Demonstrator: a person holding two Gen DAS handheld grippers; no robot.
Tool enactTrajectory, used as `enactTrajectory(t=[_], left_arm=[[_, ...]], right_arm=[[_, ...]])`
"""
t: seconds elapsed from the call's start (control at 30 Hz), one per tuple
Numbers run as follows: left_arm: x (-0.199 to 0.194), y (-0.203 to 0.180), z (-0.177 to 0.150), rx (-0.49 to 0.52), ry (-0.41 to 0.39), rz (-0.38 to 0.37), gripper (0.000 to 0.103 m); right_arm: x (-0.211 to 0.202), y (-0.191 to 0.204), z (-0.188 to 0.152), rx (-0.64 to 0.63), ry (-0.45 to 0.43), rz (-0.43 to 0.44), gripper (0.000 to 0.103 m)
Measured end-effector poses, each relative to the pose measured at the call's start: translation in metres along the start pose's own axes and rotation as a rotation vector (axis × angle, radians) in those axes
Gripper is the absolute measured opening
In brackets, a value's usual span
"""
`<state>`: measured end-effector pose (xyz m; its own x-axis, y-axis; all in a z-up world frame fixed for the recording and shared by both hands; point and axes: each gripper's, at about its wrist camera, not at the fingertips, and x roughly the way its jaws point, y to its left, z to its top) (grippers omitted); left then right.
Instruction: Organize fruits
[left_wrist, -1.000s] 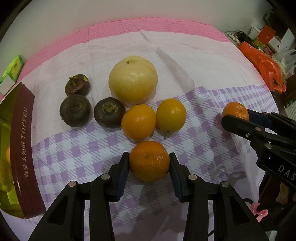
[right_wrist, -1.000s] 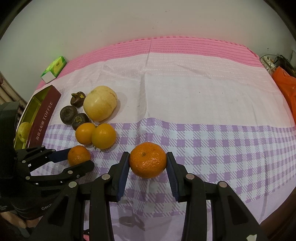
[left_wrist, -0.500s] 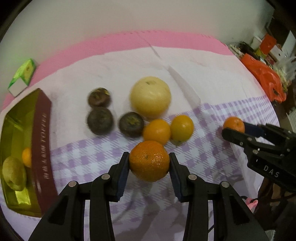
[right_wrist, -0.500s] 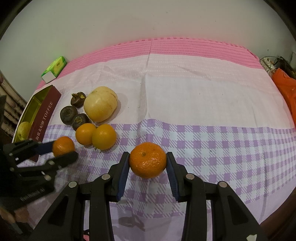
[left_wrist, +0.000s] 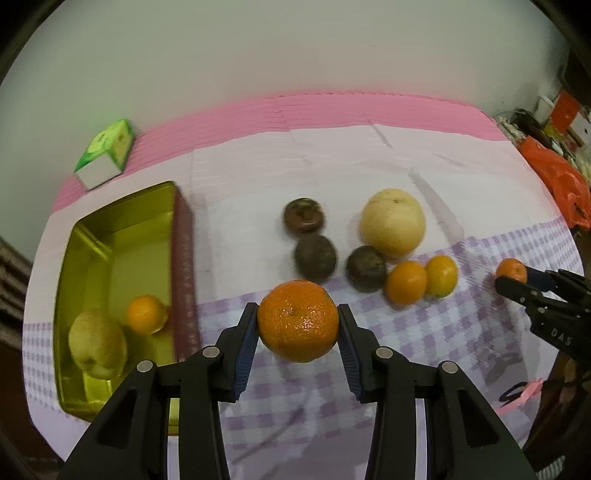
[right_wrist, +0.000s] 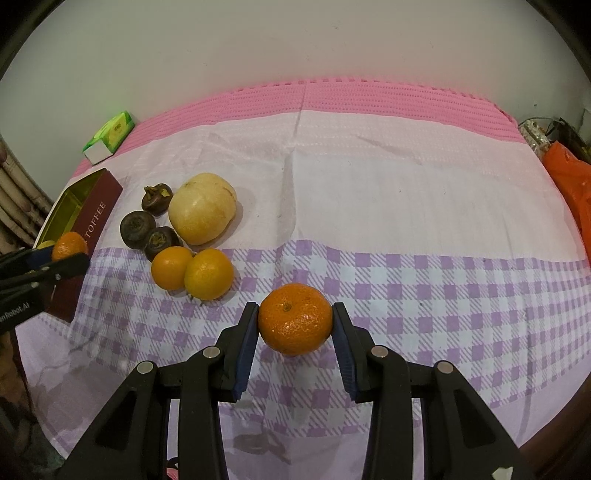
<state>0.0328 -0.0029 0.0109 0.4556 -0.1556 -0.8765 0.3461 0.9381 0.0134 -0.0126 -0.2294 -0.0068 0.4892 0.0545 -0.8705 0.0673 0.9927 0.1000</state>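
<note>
Gripping tangerines (left_wrist: 297, 320) — both fingers (right_wrist: 246, 341) (closed tight)

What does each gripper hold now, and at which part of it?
The left gripper holds a tangerine, pads pressing its two opposite sides. The right gripper holds another tangerine the same way.

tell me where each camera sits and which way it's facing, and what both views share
Left wrist: rides the left tongs, looking down along them at a held mandarin, with the gold tin at the left; the right tongs show at the right edge.
Right wrist: rides the right tongs, looking down at its own mandarin; the left tongs show at the left edge.
Shared: the pale round fruit, the checked cloth and the green box.
</note>
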Motion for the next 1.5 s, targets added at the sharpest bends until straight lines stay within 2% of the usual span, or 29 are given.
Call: enactTrajectory(t=[0.37,0.73,1.2,1.5], left_arm=[[-0.012,0.051,-0.011,-0.098,-0.006,0.052,0.043],[-0.013,0.114,-0.033,-0.241,0.038,0.093,0.042],[0.011,0.138,-0.054,-0.292,0.112,0.116,0.043],[0.012,0.142,-0.055,-0.293,0.097,0.12,0.043]], right_arm=[[0.001,0.002,-0.001,-0.01,-0.013,-0.008,0.037],[0.0,0.003,-0.002,-0.013,-0.026,-0.01,0.037],[-0.001,0.005,-0.002,-0.02,-0.038,-0.014,0.037],[-0.002,0.011,-0.001,-0.045,-0.051,-0.013,0.037]])
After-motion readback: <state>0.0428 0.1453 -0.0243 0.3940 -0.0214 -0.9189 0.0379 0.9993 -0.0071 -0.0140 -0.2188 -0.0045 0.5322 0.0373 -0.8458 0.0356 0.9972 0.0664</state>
